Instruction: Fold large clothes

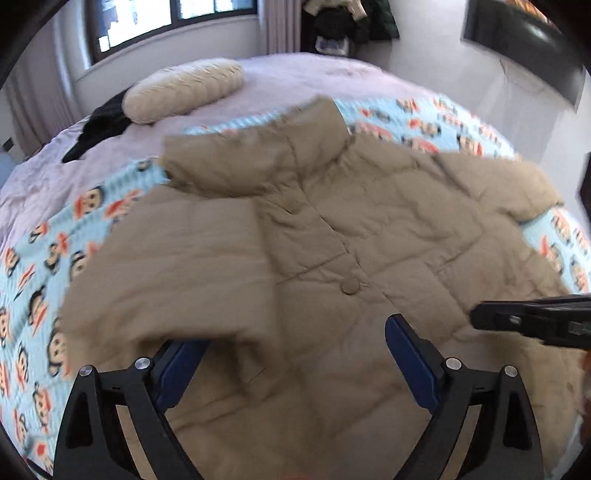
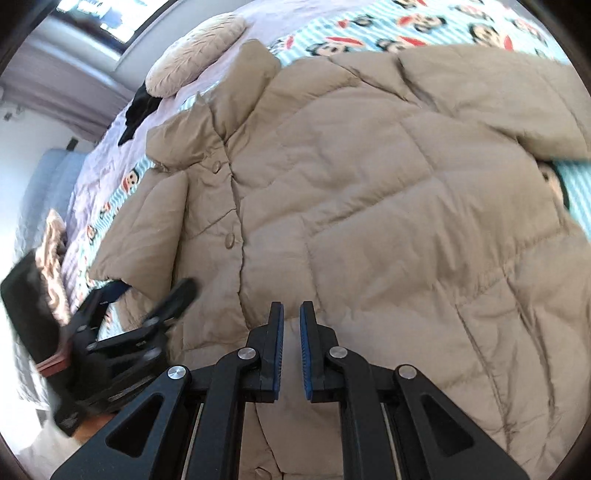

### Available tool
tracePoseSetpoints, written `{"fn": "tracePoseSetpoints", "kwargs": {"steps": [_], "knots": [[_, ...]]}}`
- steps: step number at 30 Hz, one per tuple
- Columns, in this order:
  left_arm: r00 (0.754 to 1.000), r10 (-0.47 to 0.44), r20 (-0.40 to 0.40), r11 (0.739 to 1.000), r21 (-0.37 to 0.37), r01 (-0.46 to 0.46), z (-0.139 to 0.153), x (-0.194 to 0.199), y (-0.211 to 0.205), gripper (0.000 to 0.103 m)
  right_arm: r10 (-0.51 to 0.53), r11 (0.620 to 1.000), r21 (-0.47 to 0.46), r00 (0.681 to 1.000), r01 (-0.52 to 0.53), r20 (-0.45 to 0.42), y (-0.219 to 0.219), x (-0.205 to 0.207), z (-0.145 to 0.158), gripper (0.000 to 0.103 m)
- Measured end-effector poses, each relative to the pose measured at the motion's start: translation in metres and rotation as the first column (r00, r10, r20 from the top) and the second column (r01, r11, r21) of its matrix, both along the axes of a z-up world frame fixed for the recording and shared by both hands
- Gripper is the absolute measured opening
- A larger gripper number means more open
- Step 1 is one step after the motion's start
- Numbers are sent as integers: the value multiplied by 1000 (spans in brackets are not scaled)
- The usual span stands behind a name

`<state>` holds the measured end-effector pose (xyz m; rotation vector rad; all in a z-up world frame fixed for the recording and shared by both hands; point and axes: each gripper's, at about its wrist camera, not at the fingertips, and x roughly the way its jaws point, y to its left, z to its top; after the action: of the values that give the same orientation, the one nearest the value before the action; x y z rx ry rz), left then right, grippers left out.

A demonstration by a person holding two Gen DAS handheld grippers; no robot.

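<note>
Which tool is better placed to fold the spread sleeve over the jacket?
Probably the right tool: it hovers over the jacket nearer the spread sleeve. The left tool sits beside the folded sleeve.

A home bedroom, it seems: a bed [image 1: 303, 74] with pillow [image 1: 183, 90], window [image 1: 166, 22] and curtains [image 1: 282, 26].
</note>
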<state>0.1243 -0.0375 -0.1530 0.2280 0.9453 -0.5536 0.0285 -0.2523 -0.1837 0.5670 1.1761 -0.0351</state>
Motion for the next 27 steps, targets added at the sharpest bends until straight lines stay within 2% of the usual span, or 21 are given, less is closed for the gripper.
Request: {"fn": "tracePoseSetpoints", "kwargs": {"steps": [2,4,5,6,8,10,11,13,14,16,18,20,21,22,23,24,25,27], "knots": [[999,41,13,998,-45,-41,18,-2,32,95,46,998,-37,999,-45,19,12,2,9,14],[993,120,21,990,-79,-118,32,2,71,95,106,990,-96,993,-101,43,29,4,21,45],[987,159,14,984,-88,-157,34,9,86,95,148,981,-135,987,-138,65,41,7,29,75],[979,206,-6,974,-99,-205,33,16,104,95,186,972,-165,978,-169,93,53,10,35,83],[951,298,-86,943,-127,-307,24,35,144,95,308,928,-258,943,-269,123,86,20,46,83],[899,371,-230,893,-177,-414,0,59,187,95,409,867,-360,905,-346,115,118,30,49,83],[877,387,-286,871,-198,-449,-10,67,199,95,465,822,-417,879,-387,101,137,35,47,83],[811,403,-424,806,-256,-534,-40,84,227,95,560,722,-521,827,-456,52,170,44,40,83],[787,404,-466,782,-270,-561,-52,90,235,95,602,658,-581,798,-479,24,186,46,33,83],[764,373,-527,753,-309,-581,-71,99,240,95,652,564,-665,758,-490,-5,206,49,22,83],[747,341,-571,729,-340,-593,-86,108,235,78,667,509,-717,745,-476,-21,218,55,16,83],[749,316,-582,732,-352,-583,-90,116,225,31,666,479,-748,746,-459,-32,226,63,13,83],[762,327,-559,744,-345,-572,-87,118,220,28,663,470,-756,748,-455,-38,229,66,11,82],[792,350,-500,773,-324,-546,-77,118,214,21,659,466,-763,751,-447,-37,230,72,9,80],[823,358,-440,805,-302,-511,-66,117,206,17,656,470,-764,754,-442,-33,230,76,8,65],[864,369,-342,852,-248,-462,-50,114,195,17,648,485,-756,761,-439,-27,228,79,8,18],[894,371,-252,886,-191,-422,-39,111,186,16,632,503,-749,775,-431,-21,226,82,10,3],[929,350,-123,926,-101,-363,-26,107,173,16,562,602,-712,825,-362,57,206,81,22,4]]}}
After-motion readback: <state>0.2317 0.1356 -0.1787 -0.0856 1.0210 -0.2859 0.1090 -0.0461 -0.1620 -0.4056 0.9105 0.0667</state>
